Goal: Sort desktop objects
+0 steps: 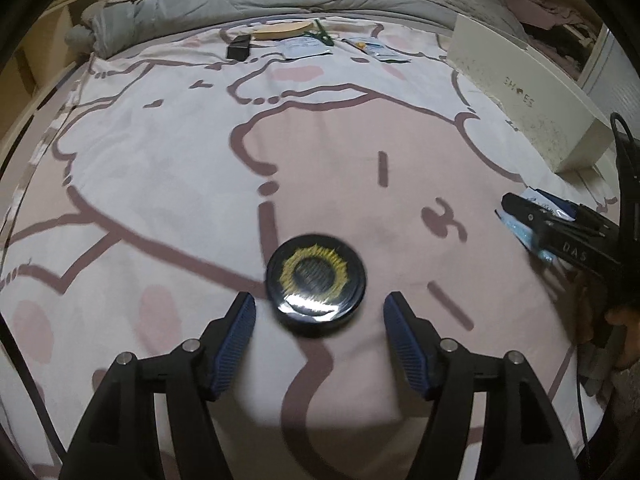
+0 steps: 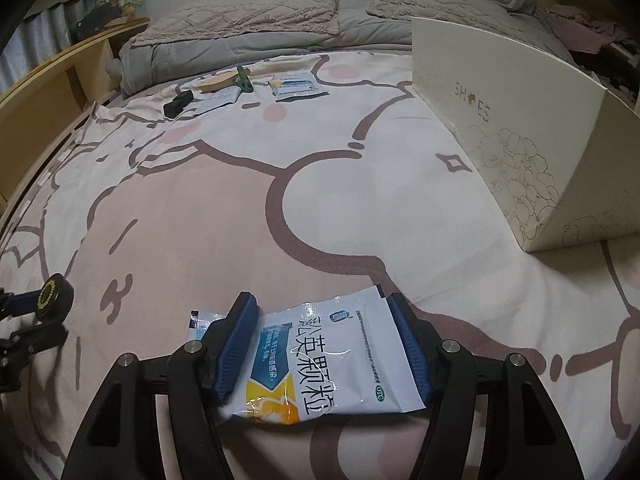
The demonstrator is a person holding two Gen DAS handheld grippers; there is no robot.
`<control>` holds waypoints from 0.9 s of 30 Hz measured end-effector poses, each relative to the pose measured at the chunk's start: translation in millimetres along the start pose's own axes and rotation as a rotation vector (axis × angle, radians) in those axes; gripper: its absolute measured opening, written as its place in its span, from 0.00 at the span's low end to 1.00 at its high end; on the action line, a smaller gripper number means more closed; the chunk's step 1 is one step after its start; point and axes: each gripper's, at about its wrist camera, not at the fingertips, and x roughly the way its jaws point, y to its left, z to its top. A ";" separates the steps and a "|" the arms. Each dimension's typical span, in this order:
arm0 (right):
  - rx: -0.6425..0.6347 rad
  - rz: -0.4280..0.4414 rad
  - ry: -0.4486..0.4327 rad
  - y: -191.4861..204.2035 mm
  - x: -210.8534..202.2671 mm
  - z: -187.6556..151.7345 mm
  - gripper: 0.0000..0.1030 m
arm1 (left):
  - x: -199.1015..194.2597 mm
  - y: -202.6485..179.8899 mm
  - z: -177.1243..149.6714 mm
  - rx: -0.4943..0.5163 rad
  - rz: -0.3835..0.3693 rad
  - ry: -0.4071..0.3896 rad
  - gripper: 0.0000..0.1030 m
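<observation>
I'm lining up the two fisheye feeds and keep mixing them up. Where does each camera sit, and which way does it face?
Left wrist: on the left gripper, looking down its open fingers at a black disc on the bedsheet; the right gripper and a hand show at right.
Right wrist: on the right gripper, looking along the bed; its pads hold a sachet; the left gripper shows at the far left.
Shared: disc, sheet, shoe box, far clutter.

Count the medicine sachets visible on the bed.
3 sachets: one between the fingers of the right gripper, two side by side at the bed's far end. A corner peeking beside the held one may be a fourth.
</observation>
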 end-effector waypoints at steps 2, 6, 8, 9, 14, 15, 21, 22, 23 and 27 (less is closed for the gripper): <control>-0.001 -0.002 -0.001 0.2 -0.2 -0.1 0.65 | -1.5 3.7 -2.7 -0.013 0.012 -0.001 0.65; 0.000 0.001 -0.003 -0.2 -1.1 -0.9 0.66 | -0.7 5.9 -6.6 -0.022 0.042 -0.011 0.75; 0.001 0.006 -0.005 -0.3 -1.3 -0.8 0.69 | 0.3 7.0 -9.3 -0.030 0.055 -0.021 0.78; -0.001 0.014 -0.005 0.1 -1.4 -1.1 0.74 | 0.9 7.5 -10.2 -0.030 0.061 -0.025 0.81; -0.025 0.042 0.003 4.9 0.8 -1.4 0.91 | 5.6 6.3 -12.6 -0.025 0.080 -0.039 0.89; -0.024 0.050 0.004 5.1 1.3 -1.2 0.93 | 6.6 5.9 -12.0 -0.024 0.081 -0.039 0.90; 0.001 0.137 0.011 1.5 -6.1 -0.8 1.00 | 4.6 10.5 -12.3 -0.049 0.107 -0.055 0.92; 0.008 0.168 0.008 -0.2 -10.4 -1.6 1.00 | 4.7 12.6 -12.3 -0.058 0.113 -0.055 0.92; 0.010 0.190 0.006 -1.4 -13.5 -2.6 1.00 | 5.1 14.9 -12.2 -0.068 0.107 -0.053 0.92; -0.036 0.208 0.025 -1.4 -20.8 -7.0 1.00 | 4.8 16.8 -11.3 -0.081 0.104 -0.043 0.92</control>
